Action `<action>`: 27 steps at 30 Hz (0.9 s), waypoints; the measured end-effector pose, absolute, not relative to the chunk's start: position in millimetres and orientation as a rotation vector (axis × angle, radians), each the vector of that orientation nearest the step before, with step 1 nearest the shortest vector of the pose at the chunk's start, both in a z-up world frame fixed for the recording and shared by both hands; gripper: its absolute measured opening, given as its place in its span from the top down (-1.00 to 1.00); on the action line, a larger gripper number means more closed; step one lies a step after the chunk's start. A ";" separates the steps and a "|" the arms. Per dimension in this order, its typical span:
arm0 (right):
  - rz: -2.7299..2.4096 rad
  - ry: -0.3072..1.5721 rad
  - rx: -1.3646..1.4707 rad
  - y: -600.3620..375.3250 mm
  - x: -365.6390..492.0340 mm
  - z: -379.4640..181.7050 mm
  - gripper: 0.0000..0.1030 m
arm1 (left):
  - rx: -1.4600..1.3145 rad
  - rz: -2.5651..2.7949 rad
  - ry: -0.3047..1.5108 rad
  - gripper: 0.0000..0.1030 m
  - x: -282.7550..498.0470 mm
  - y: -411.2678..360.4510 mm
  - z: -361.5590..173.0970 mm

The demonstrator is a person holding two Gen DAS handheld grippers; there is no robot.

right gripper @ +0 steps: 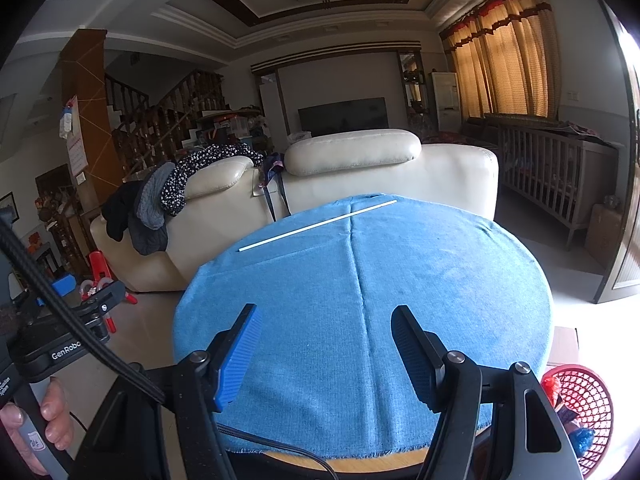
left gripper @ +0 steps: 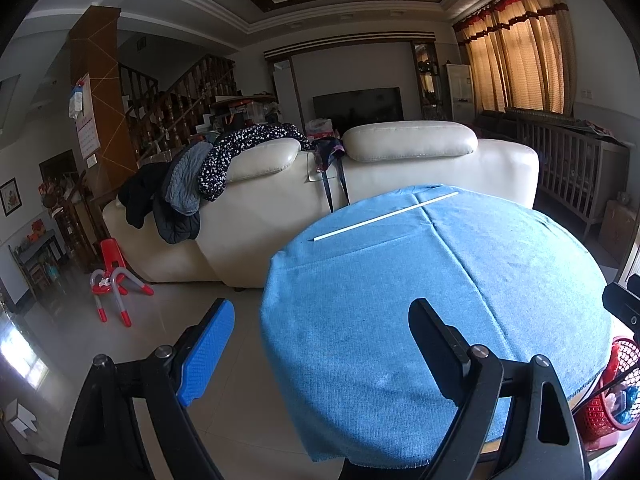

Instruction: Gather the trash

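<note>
Left gripper (left gripper: 320, 320) and right gripper (right gripper: 324, 326): jaws of both spread apart, nothing between them, poised over the near edge of a round table under a blue cloth (right gripper: 420, 280). White straw (right gripper: 318, 225) lies on the cloth's far side. Red mesh basket (right gripper: 588, 408), holding wrappers, stands beside the table at right.

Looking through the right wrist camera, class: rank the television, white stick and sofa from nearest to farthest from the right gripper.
1. White stick, on the blue tablecloth's far side.
2. Sofa, right behind the table.
3. Television, against the far wall.
</note>
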State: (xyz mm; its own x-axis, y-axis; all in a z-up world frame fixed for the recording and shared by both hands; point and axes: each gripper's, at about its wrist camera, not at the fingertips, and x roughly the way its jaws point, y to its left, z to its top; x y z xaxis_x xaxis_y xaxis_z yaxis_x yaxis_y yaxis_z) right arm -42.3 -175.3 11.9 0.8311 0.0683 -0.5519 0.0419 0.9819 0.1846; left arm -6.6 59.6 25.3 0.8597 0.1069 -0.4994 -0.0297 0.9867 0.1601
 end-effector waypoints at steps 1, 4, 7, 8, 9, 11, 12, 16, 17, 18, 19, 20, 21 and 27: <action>0.013 0.590 0.192 -175.1 -42.5 12.1 -0.38 | 0.149 0.073 0.531 -0.73 -6.7 59.6 25.4; 0.012 0.591 0.191 -175.2 -42.5 11.9 -0.38 | 0.147 0.071 0.532 -0.73 -6.5 59.9 24.8; 0.010 0.591 0.189 -173.9 -42.0 12.2 -0.38 | 0.146 0.070 0.532 -0.73 -6.1 60.1 24.4; 0.008 0.592 0.190 -174.1 -41.6 12.0 -0.38 | 0.147 0.070 0.532 -0.73 -6.4 60.2 24.5; 0.008 0.592 0.192 -174.5 -41.1 12.0 -0.38 | 0.148 0.071 0.529 -0.73 -6.5 60.5 24.3; 0.007 0.595 0.194 -174.1 -39.3 12.3 -0.38 | 0.146 0.070 0.529 -0.73 -5.2 61.3 23.8; 0.007 0.598 0.195 -174.5 -37.8 11.9 -0.38 | 0.145 0.071 0.529 -0.73 -5.7 60.9 24.8; 0.002 0.605 0.187 -173.8 -31.5 11.4 -0.38 | 0.134 0.069 0.539 -0.73 1.1 61.3 22.6; -0.001 0.608 0.183 -174.3 -29.2 11.1 -0.37 | 0.133 0.068 0.542 -0.73 4.0 61.0 22.0; -0.003 0.610 0.180 -174.2 -27.1 11.0 -0.38 | 0.133 0.067 0.546 -0.73 6.6 61.3 21.8; -0.005 0.611 0.178 -174.7 -25.0 11.1 -0.37 | 0.134 0.066 0.550 -0.73 9.8 60.3 20.8; -0.009 0.613 0.176 -176.5 -22.2 10.7 -0.37 | 0.134 0.067 0.554 -0.73 13.3 59.0 19.6; -0.013 0.614 0.176 -178.6 -19.2 10.5 -0.37 | 0.135 0.065 0.558 -0.73 15.8 58.4 18.6; -0.040 0.635 0.194 -193.1 -0.3 3.2 -0.38 | 0.139 0.058 0.593 -0.73 38.1 49.8 10.1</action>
State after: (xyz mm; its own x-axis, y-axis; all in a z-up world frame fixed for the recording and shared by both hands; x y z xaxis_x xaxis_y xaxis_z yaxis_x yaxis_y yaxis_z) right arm -0.3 -193.1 3.2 0.8051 0.0225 -0.5927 0.0962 0.9811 0.1679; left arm 38.1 49.8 10.1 0.8279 0.0941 -0.5529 -0.0139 0.9890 0.1474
